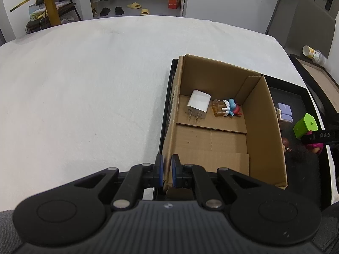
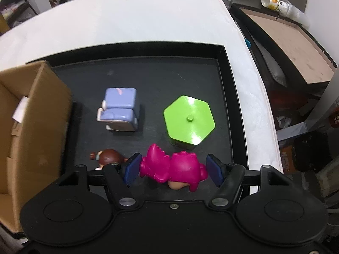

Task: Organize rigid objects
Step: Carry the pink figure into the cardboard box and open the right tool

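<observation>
An open cardboard box (image 1: 264,127) stands in a black tray (image 2: 228,84). In it lie a white charger (image 1: 198,104) and a small blue and amber figure (image 1: 226,108). My left gripper (image 1: 167,172) is shut on the box's near left wall. My right gripper (image 2: 172,169) is open, its pads on either side of a magenta dinosaur toy (image 2: 175,167) lying on the tray floor. A green hexagonal block (image 2: 189,119), a lilac blocky figure (image 2: 120,108) and a brown-haired doll (image 2: 108,156) lie in the tray beside the box (image 2: 25,127).
The tray sits on a white cloth-covered table (image 1: 84,84) near its right edge. A dark desk with a paper cup (image 2: 273,2) stands to the right. Chairs and slippers are on the floor beyond the table.
</observation>
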